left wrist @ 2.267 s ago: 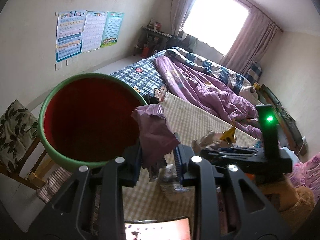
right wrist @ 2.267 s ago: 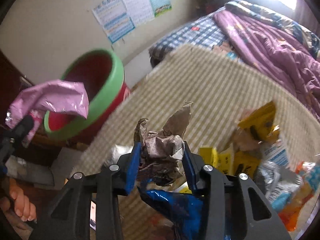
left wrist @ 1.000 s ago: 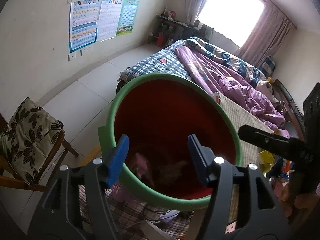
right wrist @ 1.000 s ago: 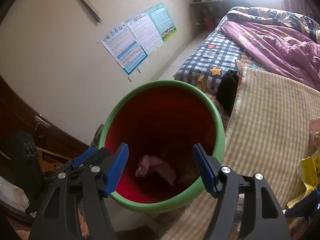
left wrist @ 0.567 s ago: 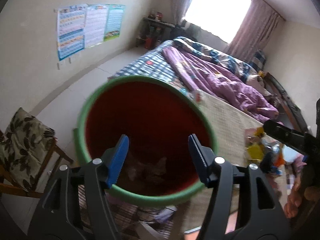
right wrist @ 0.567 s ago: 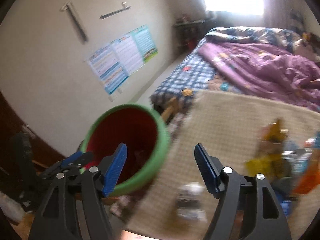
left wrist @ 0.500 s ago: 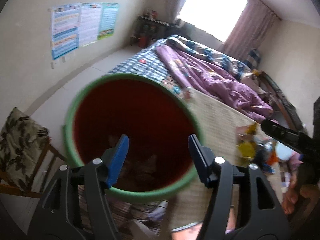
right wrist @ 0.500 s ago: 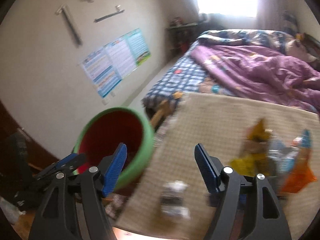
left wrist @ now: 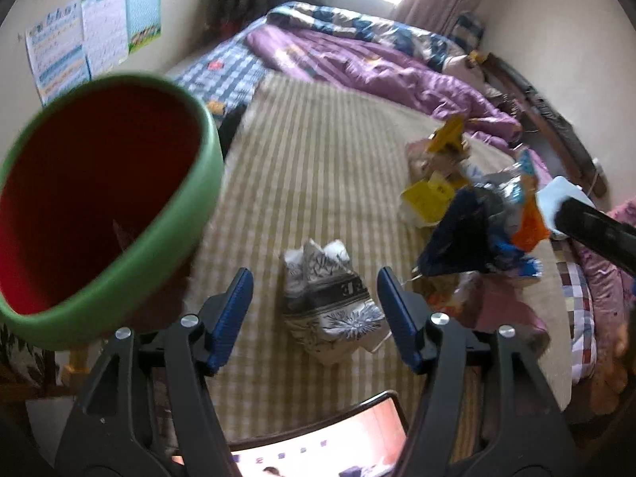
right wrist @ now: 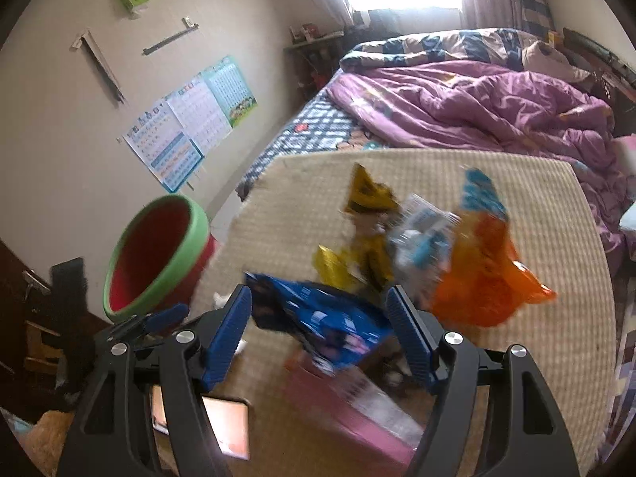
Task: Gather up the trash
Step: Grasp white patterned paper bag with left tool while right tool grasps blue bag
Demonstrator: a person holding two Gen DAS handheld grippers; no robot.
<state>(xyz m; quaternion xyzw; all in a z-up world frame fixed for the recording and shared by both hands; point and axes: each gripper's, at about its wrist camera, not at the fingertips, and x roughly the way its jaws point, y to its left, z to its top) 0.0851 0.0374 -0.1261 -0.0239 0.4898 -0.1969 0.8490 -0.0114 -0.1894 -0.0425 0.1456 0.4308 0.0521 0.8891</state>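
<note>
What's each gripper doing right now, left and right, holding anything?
Left gripper: jaws opening, empty; the black-and-white wrapper lies on the mat between them, untouched.
Right gripper: open, empty, over the blue wrapper.

Red bin (left wrist: 99, 183) cut off at left edge, its contents hidden in shadow, wrapper pile (right wrist: 417, 254) motion-blurred, print unreadable, pink box (right wrist: 349, 409) smeared, wall posters (right wrist: 190, 123) too small to read.

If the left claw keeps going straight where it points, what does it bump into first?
Most likely the crumpled black-and-white patterned wrapper lying on the checked beige mat. It sits squarely between the open blue fingers of the left claw, with nothing in front, though depth is hard to judge.
</note>
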